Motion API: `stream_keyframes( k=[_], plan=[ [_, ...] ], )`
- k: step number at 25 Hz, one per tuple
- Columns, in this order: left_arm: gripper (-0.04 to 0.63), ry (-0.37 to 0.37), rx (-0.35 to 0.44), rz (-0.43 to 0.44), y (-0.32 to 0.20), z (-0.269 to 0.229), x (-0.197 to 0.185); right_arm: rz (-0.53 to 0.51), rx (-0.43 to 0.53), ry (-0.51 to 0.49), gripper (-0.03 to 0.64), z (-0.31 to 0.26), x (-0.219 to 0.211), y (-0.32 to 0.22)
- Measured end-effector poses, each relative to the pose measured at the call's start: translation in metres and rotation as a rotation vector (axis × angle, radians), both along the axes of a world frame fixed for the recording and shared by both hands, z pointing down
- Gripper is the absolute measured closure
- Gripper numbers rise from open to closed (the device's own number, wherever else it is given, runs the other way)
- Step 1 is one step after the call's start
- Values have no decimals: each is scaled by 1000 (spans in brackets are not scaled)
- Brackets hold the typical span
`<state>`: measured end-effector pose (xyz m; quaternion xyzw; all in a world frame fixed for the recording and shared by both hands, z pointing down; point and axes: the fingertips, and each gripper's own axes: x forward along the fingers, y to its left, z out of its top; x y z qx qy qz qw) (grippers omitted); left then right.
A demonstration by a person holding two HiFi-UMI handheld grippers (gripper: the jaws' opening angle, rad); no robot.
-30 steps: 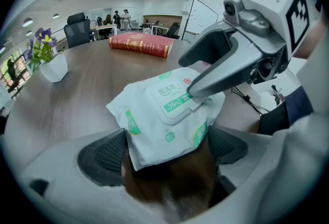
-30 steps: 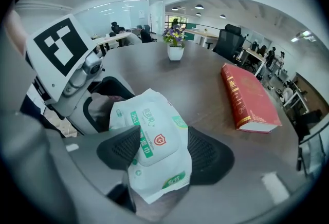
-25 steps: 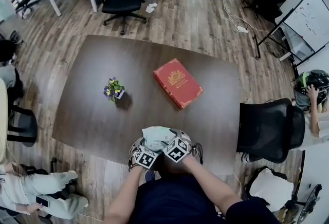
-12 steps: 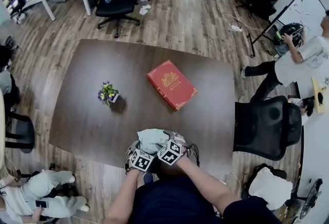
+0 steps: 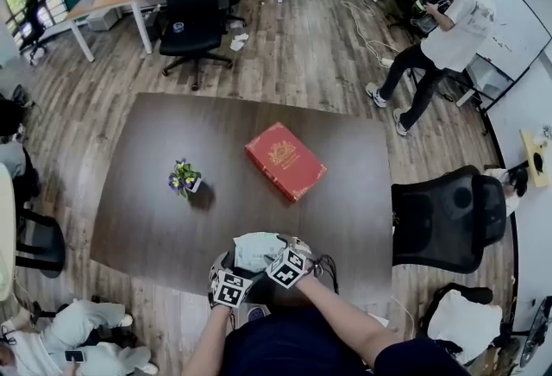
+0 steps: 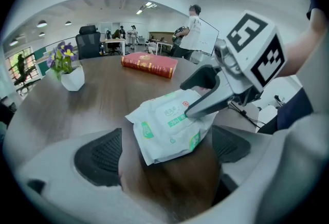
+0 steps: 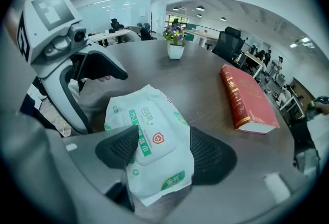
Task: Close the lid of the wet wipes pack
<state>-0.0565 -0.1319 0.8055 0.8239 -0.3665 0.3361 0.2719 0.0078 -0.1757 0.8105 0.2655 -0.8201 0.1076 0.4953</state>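
The white and green wet wipes pack (image 5: 257,249) lies at the table's near edge, its lid (image 7: 154,142) flat against the top. My right gripper (image 5: 274,253) is shut on the pack (image 7: 154,130), one pad pressed on each long side. My left gripper (image 5: 240,271) hangs just to its left, a little above the table. Its jaws are opening, and a corner of the pack (image 6: 167,125) lies between the pads (image 6: 97,156) without being pressed. The right gripper (image 6: 226,84) shows in the left gripper view, and the left gripper (image 7: 67,58) in the right gripper view.
A red book (image 5: 285,160) lies at the middle of the dark wooden table (image 5: 155,193). A small pot of flowers (image 5: 185,178) stands at the left. A black office chair (image 5: 444,219) is at the table's right side. A person (image 5: 448,29) walks at the far right.
My left gripper has drawn back and up from the pack. The right gripper and the pack stay put. A person has walked into view at the upper right.
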Motion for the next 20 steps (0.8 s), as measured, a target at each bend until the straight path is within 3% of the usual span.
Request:
stream_keyframes(
  k=[4,10,14,16,18,20],
  plan=[
    [38,39,56,-69,5,-42,-14,19,10,1,287,0,0,5],
    [31,67,155,-106,14,-95,-31,41,33,7,288,-5,1,3],
    [16,97,203,-159,21,-116,-44,113,38,-40,282,-2,8,3],
    [9,100,213,-164,27,-123,-48,144,57,-50,260,-4,13,2],
    [0,104,220,-160,33,-130,-51,178,76,-70,183,-10,20,5],
    [-3,114,227,-153,39,-134,-52,217,93,-115,173,-20,28,10]
  ],
)
